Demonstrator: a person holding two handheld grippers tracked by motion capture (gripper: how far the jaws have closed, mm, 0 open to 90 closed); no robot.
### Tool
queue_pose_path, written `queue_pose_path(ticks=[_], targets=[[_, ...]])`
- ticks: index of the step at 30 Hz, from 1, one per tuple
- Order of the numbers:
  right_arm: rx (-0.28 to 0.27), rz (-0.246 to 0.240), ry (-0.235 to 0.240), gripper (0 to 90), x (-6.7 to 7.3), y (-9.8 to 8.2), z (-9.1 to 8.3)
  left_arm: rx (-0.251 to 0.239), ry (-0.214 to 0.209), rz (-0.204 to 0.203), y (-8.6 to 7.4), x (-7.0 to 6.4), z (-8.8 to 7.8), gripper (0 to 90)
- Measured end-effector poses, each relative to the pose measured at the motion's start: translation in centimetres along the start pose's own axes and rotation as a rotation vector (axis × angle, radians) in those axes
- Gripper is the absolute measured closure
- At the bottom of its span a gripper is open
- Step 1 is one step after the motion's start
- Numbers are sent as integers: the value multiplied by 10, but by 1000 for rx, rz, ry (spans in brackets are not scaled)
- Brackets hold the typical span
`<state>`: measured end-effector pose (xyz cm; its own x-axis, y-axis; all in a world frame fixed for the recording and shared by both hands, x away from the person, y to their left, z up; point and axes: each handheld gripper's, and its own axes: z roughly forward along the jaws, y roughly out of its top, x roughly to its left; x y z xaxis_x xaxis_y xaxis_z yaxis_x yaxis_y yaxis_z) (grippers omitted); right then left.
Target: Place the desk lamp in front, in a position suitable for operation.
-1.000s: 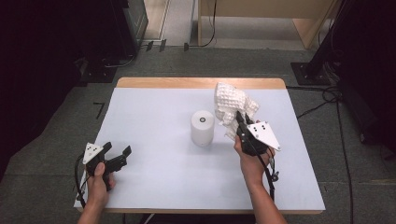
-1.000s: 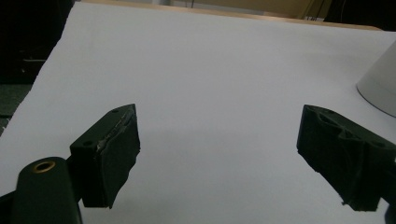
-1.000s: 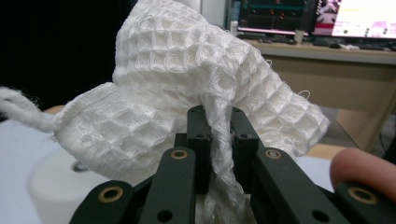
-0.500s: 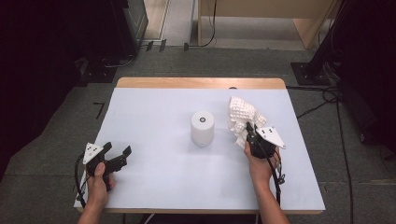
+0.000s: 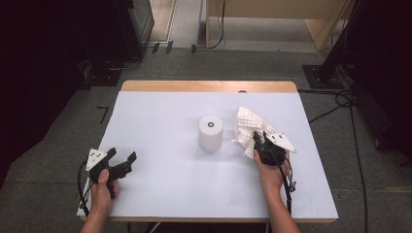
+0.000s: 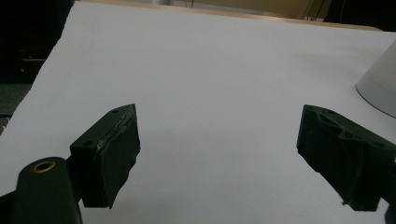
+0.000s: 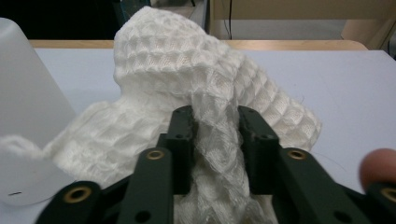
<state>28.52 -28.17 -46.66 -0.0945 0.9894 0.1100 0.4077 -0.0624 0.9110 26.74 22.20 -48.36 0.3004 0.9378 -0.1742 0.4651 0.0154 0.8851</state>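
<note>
A fold of the white waffle cloth [image 7: 205, 93] sits between the right gripper [image 7: 215, 122]'s just-loosening fingers [image 7: 183, 140], still touching both.

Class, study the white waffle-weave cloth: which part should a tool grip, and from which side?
Probably the raised fold of the waffle-weave cloth, coming from the person's side, clear of the white cylinder beside it. The cloth lies crumpled, so that ridge offers something to pinch.
</note>
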Motion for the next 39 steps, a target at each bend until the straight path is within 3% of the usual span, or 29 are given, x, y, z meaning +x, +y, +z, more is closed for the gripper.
queue_pose_path(ticks=[5, 7, 10, 13, 14, 15, 17, 18, 19, 20, 23, 30, 36, 37, 39], targets=[[-13, 1, 9, 529, 0, 2, -3, 3, -1, 5, 0, 0, 0, 135], [-29, -14, -9, 418, 4, 7, -6, 4, -1, 5, 0, 0, 0, 136], [-45, -15, 5, 369, 9, 10, -9, 4, 0, 6, 0, 0, 0, 136], [-75, -34, 51, 275, 20, 16, -11, 4, 0, 4, 0, -1, 0, 135], [-87, -42, 86, 192, 31, 18, -11, 4, -1, 5, 0, 0, 0, 135], [-87, -42, 86, 192, 31, 18, -11, 4, -1, 5, 0, 0, 0, 135], [-94, -57, 149, 111, 47, 22, -9, 4, -2, 4, 0, 0, 0, 135], [-94, -57, 149, 111, 47, 22, -9, 4, -2, 4, 0, 0, 0, 135], [-95, -57, 193, 52, 57, 24, -7, 3, -3, 4, 0, 0, 0, 135], [-95, -57, 193, 52, 57, 24, -7, 3, -3, 4, 0, 0, 0, 135], [-73, -58, 253, 0, 76, 27, 2, 2, -3, 2, 0, 0, 0, 135], [-23, -112, 284, 0, 107, 21, 26, 0, -5, 0, 0, 1, 0, 135], [7, -138, 286, 0, 125, 16, 39, 0, -7, -2, 0, 1, 0, 135], [7, -141, 257, 2, 129, 15, 45, -1, -7, -2, 0, 1, 0, 135], [10, -129, 254, 9, 130, 14, 47, 0, -8, -1, 0, 1, 0, 135]])
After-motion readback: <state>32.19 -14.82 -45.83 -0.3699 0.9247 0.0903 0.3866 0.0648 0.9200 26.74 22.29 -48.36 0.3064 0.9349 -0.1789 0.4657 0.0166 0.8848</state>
